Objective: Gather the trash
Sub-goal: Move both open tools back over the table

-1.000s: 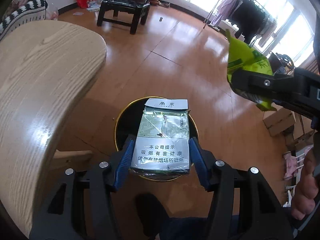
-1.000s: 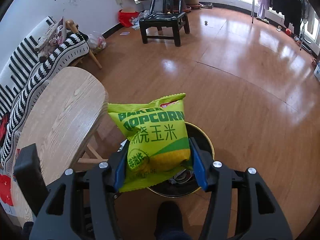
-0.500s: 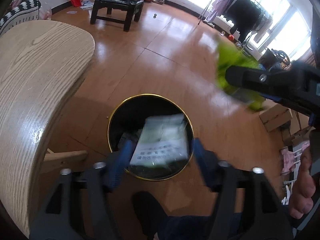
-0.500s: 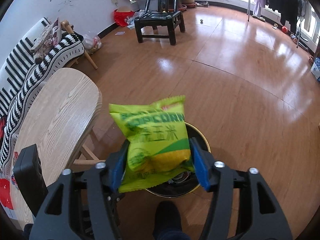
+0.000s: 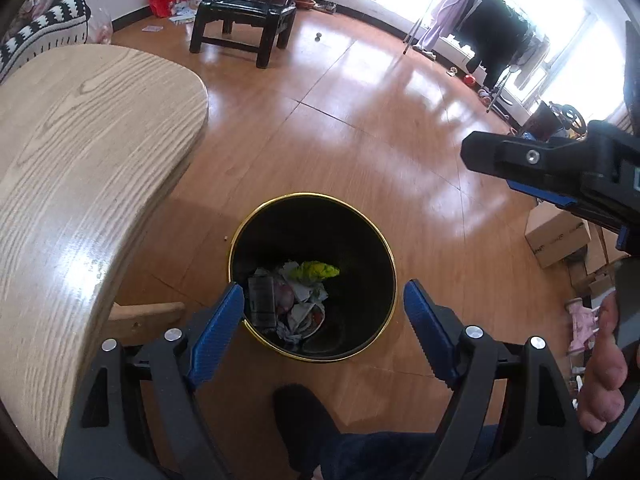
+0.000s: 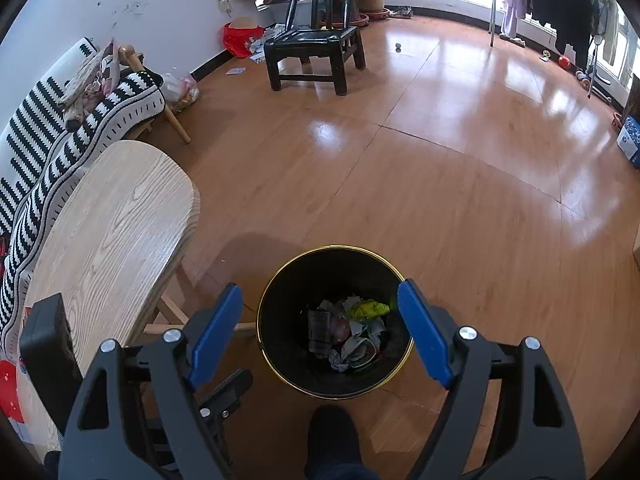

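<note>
1. The wooden table (image 5: pixel 80 168) fills the left of the left wrist view.
2. The black, gold-rimmed bin (image 5: pixel 360 240) stands at lower centre on the floor, just beside the table.
3. The left gripper (image 5: pixel 323 312) and the right gripper (image 6: pixel 320 312) hang above the bin; the left's jaws are opening, the right's stand apart, both empty.
4. In the bin's bottom lie the yellow-green popcorn bag (image 5: pixel 314 270), the grey cigarette pack (image 5: pixel 262 300) and crumpled paper (image 5: pixel 304 312).

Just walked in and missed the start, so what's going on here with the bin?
A person is collecting trash with a handheld gripper in each hand. Both the left gripper and the right gripper hang open and empty above the black bin on the floor by the wooden table. A green snack bag and a cigarette pack lie inside among crumpled wrappers.
</note>
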A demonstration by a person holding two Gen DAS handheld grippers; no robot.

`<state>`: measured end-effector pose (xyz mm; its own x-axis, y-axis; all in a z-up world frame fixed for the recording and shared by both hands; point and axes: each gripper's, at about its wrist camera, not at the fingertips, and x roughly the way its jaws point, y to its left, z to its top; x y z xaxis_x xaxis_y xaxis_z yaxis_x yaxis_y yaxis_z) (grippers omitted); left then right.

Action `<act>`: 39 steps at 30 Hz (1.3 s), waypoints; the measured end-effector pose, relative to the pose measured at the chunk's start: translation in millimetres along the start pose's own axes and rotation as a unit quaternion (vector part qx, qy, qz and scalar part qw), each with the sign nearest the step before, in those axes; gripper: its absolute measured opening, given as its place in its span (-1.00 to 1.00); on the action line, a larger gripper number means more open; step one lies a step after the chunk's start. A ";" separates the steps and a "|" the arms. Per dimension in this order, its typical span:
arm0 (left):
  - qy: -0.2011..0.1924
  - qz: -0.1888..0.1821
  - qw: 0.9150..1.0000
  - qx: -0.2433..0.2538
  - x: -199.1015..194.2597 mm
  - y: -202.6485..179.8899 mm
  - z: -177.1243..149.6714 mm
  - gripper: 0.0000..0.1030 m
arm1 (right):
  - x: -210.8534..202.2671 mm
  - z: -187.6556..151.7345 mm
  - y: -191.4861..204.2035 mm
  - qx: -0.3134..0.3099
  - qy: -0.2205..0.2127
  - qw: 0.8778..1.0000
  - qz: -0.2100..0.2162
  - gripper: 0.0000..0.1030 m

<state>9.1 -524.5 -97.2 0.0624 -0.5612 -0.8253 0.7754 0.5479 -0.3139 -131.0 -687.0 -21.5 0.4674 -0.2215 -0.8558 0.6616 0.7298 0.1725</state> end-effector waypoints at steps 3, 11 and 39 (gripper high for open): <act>-0.008 0.001 1.000 0.001 -12.7 3.1 -0.9 0.55 | -2.5 2.0 5.1 -0.003 -0.008 1.000 0.004 0.55; -0.061 0.040 0.997 -0.010 -91.3 35.2 -14.8 0.55 | -15.6 7.1 60.2 -0.050 -0.027 0.997 0.046 0.63; -0.171 0.368 0.860 -0.309 -420.3 327.0 -296.1 0.75 | -45.3 -164.4 470.7 -0.374 0.019 0.896 0.241 0.71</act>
<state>50.4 74.2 8.1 0.6569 -0.0132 -0.7539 -0.0279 0.9987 -0.0418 62.8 -227.2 18.3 0.5639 0.2466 -0.7882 -0.1948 0.9672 0.1632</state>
